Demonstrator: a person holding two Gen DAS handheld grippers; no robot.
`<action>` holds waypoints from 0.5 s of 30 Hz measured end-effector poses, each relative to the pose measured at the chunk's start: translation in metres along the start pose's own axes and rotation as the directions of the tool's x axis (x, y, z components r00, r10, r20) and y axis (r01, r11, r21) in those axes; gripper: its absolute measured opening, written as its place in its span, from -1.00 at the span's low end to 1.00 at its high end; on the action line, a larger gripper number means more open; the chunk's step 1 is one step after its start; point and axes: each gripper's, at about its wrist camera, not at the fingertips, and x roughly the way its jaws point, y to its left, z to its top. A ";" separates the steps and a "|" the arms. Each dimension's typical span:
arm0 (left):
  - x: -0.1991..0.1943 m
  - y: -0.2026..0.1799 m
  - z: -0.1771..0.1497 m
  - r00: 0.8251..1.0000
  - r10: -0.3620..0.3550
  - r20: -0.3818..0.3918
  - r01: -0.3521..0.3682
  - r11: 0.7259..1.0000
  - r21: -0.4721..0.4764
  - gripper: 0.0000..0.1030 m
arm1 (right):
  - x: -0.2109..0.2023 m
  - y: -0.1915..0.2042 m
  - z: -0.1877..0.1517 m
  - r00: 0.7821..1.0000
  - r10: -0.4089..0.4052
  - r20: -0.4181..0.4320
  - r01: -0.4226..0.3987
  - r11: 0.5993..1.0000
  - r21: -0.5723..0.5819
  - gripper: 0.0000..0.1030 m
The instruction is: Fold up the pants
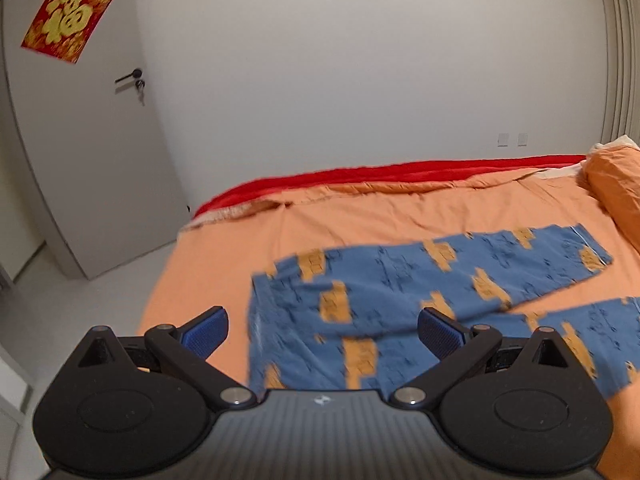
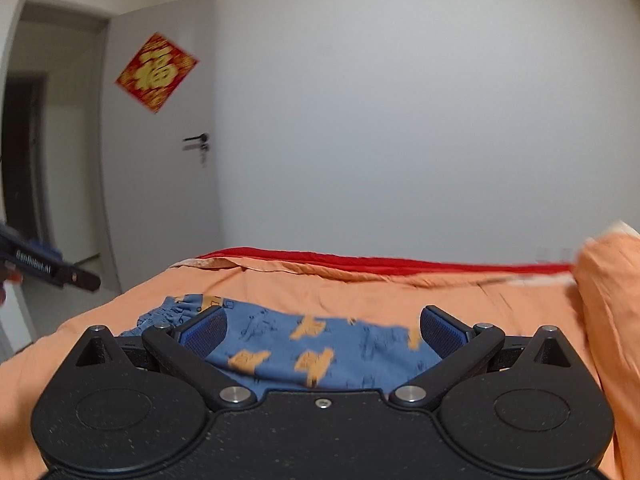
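Blue pants (image 1: 400, 312) w/ orange print lie flat on orange bed (image 1: 400, 208), legs spread apart. Left tool (image 1: 322, 334) and right tool (image 2: 322, 334) hover above, both released, empty. Best approach: grip waistband and one leg's cuff, lay leg on leg, edges aligned.

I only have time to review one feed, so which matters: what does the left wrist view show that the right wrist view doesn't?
Only the left wrist view shows the two legs of the pants spread apart across the bed, plus wall sockets.

Only the right wrist view shows the gathered waistband, the open doorway and the left gripper from the side.

Both show the blue patterned pants lying on the orange bedcover, the door with its red decoration, and open jaws holding nothing.
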 end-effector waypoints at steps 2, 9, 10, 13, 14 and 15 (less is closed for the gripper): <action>0.029 0.015 0.018 1.000 -0.003 0.005 0.003 1.000 0.013 0.99 | 0.041 -0.010 0.015 0.997 0.076 -0.023 -0.077 0.996 -0.050 0.99; 0.162 0.047 0.046 0.996 -0.039 -0.077 0.040 0.999 0.008 0.99 | 0.210 -0.026 0.018 0.931 0.217 -0.293 -0.255 0.962 -0.096 0.99; 0.179 0.047 0.046 0.995 -0.047 -0.087 0.050 0.998 0.033 0.99 | 0.228 -0.027 0.013 0.924 0.220 -0.312 -0.260 0.961 -0.092 0.99; 0.223 0.045 0.043 0.992 -0.078 -0.103 0.090 0.989 0.115 0.99 | 0.279 -0.032 0.003 0.892 0.223 -0.394 -0.283 0.954 -0.102 0.99; 0.238 0.045 0.042 0.989 -0.089 -0.117 0.105 0.985 0.139 0.99 | 0.294 -0.037 -0.001 0.878 0.232 -0.418 -0.295 0.951 -0.091 0.99; 0.252 0.044 0.041 0.987 -0.094 -0.128 0.114 0.981 0.159 0.99 | 0.305 -0.043 -0.002 0.869 0.238 -0.434 -0.298 0.952 -0.076 0.99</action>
